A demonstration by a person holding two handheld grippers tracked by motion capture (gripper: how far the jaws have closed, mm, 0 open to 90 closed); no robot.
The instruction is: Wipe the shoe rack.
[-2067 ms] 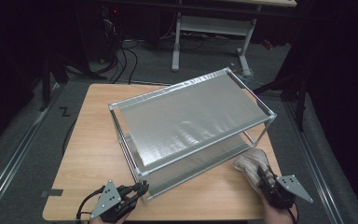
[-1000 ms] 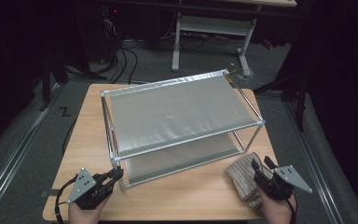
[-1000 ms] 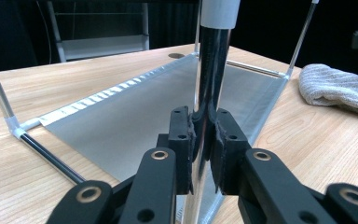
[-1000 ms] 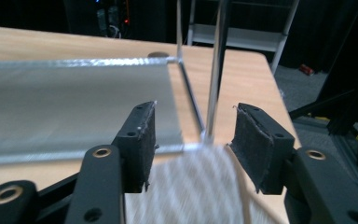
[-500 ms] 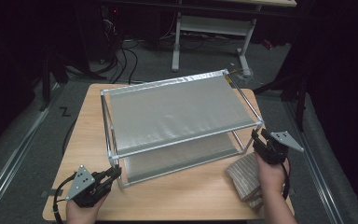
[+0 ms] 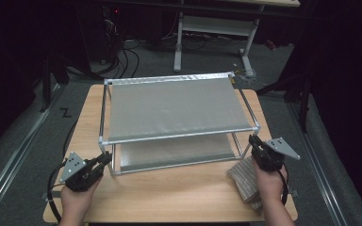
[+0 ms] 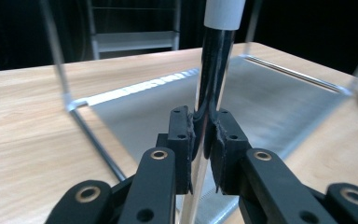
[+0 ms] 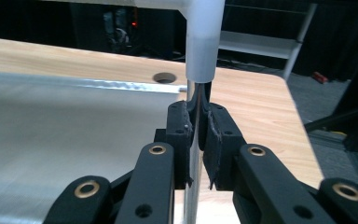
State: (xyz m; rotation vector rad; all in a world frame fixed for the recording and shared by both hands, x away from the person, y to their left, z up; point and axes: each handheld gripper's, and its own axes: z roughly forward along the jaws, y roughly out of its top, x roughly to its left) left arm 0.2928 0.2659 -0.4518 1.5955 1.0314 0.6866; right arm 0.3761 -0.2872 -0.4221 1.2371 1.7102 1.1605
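Two-tier metal rack [image 6: 179,110] upright, long axis across the table, left gripper [image 6: 104,160] and right gripper [image 6: 253,142] clamping front legs (right just closed).

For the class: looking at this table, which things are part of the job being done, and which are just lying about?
In the job:
- metal shelf rack
- left gripper, shut on the rack's near left post
- right gripper, jaws just closed on the near right post

Lying about:
- folded grey cloth on the table

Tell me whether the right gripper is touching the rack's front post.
Touching: in the right gripper view, the right gripper has both pads pressed on the rack's post.
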